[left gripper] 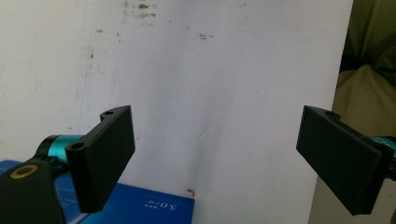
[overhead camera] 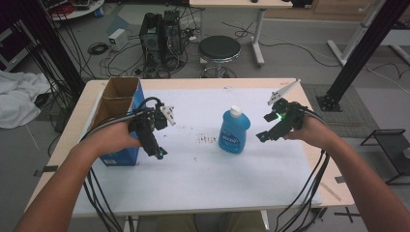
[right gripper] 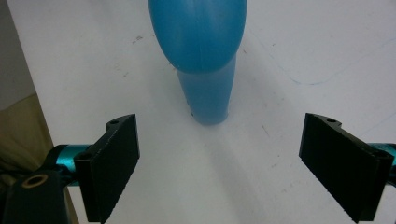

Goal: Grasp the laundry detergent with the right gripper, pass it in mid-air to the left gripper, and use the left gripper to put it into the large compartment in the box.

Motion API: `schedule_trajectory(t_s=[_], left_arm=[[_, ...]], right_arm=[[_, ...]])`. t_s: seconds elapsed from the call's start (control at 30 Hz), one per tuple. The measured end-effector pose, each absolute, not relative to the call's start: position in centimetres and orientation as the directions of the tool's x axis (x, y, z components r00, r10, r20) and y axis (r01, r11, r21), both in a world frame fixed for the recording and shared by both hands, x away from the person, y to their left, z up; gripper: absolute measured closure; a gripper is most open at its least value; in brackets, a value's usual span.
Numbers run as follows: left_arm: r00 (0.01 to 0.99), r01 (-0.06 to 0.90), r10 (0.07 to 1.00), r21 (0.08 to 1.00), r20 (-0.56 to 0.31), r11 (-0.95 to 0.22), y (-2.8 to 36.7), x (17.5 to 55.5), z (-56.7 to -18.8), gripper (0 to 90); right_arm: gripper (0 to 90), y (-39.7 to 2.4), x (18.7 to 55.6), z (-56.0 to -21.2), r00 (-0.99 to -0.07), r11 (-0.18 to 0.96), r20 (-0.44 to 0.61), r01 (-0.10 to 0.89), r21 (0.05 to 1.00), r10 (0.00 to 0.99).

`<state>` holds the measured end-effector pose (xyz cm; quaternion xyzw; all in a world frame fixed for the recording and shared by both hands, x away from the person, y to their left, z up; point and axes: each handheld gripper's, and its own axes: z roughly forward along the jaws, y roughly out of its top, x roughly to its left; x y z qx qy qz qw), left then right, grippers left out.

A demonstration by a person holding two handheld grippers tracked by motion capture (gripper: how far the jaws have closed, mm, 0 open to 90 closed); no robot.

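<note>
Right gripper [overhead camera: 265, 127] wide open and empty just beside the bottle [overhead camera: 234, 131] standing mid-table [overhead camera: 203, 164], left gripper [overhead camera: 155, 145] open by the box [overhead camera: 120, 104] too, so probably risks tipping the bottle if one jaw clips it coming in crooked.

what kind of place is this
Probably a lab or workshop: a computer tower with loose cables on the floor, black frame posts, and a white-covered table with a blue bottle.
</note>
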<state>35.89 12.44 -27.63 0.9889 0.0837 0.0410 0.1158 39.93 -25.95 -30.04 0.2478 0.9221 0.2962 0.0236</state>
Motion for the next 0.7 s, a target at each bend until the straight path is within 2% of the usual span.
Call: schedule_trajectory(t_s=[0.7], left_arm=[[0.982, 0.16, 0.179, 0.233, 0.063, -0.959, 12.5, 36.0, -27.7, 11.6]], right_arm=[[11.3, -26.3, 39.6, -33.5, -0.884, 0.602, 0.107, 0.394, 0.694, 0.455]])
